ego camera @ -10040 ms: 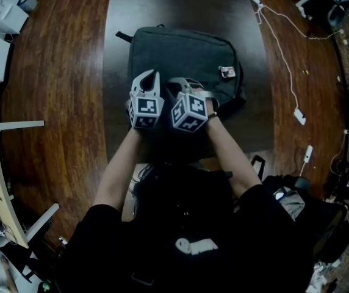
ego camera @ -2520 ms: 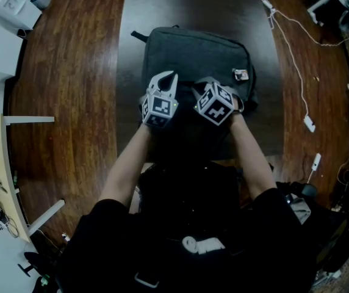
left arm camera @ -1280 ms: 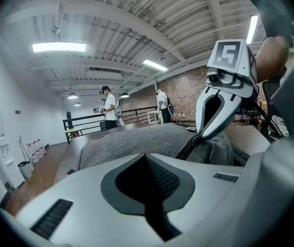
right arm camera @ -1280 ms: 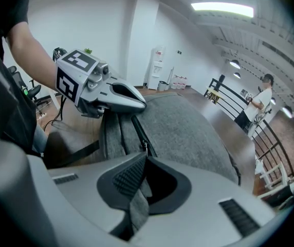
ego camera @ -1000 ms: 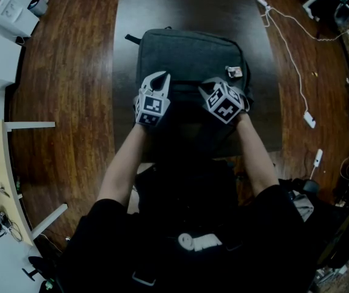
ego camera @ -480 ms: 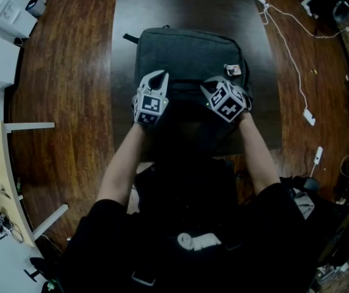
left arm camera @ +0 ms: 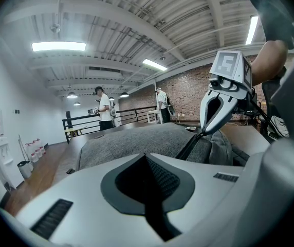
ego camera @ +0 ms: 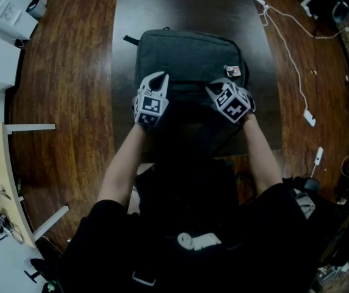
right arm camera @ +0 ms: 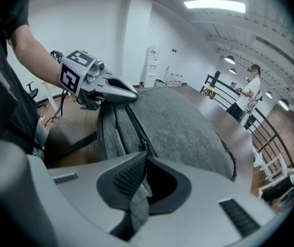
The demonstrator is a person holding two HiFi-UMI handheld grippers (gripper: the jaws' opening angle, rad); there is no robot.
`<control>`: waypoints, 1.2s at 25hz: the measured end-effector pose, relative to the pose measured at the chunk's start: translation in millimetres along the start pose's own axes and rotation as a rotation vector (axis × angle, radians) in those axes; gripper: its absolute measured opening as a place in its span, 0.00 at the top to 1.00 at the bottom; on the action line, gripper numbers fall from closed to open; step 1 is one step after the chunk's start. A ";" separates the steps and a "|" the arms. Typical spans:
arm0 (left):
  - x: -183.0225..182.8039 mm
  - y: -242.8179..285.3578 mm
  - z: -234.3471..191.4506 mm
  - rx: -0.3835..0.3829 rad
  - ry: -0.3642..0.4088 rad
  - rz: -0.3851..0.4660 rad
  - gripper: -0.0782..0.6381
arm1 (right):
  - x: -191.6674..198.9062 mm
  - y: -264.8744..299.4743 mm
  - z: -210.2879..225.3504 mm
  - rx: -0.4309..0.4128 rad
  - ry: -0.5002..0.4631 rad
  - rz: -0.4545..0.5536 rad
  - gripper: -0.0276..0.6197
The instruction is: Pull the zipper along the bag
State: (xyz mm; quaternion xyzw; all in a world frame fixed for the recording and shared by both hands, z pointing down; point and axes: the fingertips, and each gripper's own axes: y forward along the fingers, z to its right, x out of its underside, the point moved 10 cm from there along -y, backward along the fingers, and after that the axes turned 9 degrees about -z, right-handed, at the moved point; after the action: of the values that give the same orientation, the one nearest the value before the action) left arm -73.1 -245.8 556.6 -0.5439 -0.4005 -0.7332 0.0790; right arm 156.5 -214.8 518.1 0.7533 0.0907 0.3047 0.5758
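Note:
A dark grey backpack [ego camera: 187,57] lies flat on a dark tabletop [ego camera: 162,5]. My right gripper [ego camera: 215,89] is at the bag's near right side. It is shut on the grey fabric pull tab [right arm camera: 138,199] of the zipper slider [right arm camera: 143,146]. The zipper track [right arm camera: 134,120] runs back from the slider toward my left gripper [right arm camera: 133,94]. My left gripper [ego camera: 158,77] is shut at the bag's near left edge. Its pads hide whether fabric is pinched between them. In the left gripper view, the right gripper [left arm camera: 202,133] tips down onto the zipper line.
A small tag [ego camera: 232,71] sits on the bag's right corner. White cables with adapters [ego camera: 290,60] trail over the wood at the right. White boxes [ego camera: 3,11] stand far left and a black bag [ego camera: 321,212] lies near right. People stand by a railing [left arm camera: 105,109] far off.
My right gripper has slid rightward along the bag's near edge with the pull tab in it. The left gripper has stayed in place.

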 end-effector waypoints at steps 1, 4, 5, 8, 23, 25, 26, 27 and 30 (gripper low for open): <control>-0.6 -0.9 0.3 0.002 -0.006 -0.002 0.90 | 1.3 -0.7 0.5 0.000 0.003 0.000 0.93; -0.6 -1.4 0.0 0.006 -0.016 -0.007 0.90 | 5.2 -0.8 2.7 -0.003 0.015 -0.005 0.93; -0.3 -1.0 -0.3 0.007 -0.014 -0.008 0.90 | 6.2 -0.6 3.5 -0.003 0.018 -0.006 0.93; 1.1 0.6 -0.4 0.007 -0.012 -0.004 0.90 | 9.9 -1.5 5.5 -0.002 0.027 -0.004 0.93; 0.2 0.4 -1.2 0.010 -0.018 -0.006 0.90 | 30.8 -0.9 17.2 0.003 0.052 -0.030 0.93; -2.2 -0.8 0.0 0.011 -0.019 -0.011 0.90 | 32.7 -2.7 19.3 0.005 0.059 -0.028 0.93; -2.3 -0.6 0.1 0.010 -0.018 -0.007 0.90 | 33.1 -3.3 19.9 0.005 0.061 -0.026 0.93; -1.7 -0.2 -0.1 0.010 -0.017 -0.003 0.90 | 34.1 -2.8 20.2 0.004 0.063 -0.027 0.93; 0.9 -0.4 -0.7 0.013 -0.022 -0.005 0.90 | 37.3 -0.9 20.5 -0.001 0.071 -0.037 0.93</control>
State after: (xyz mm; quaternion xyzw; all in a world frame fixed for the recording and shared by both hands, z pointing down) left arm -74.1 -245.7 557.2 -0.5502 -0.4075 -0.7248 0.0762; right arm 198.0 -213.0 527.3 0.7399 0.1248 0.3209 0.5779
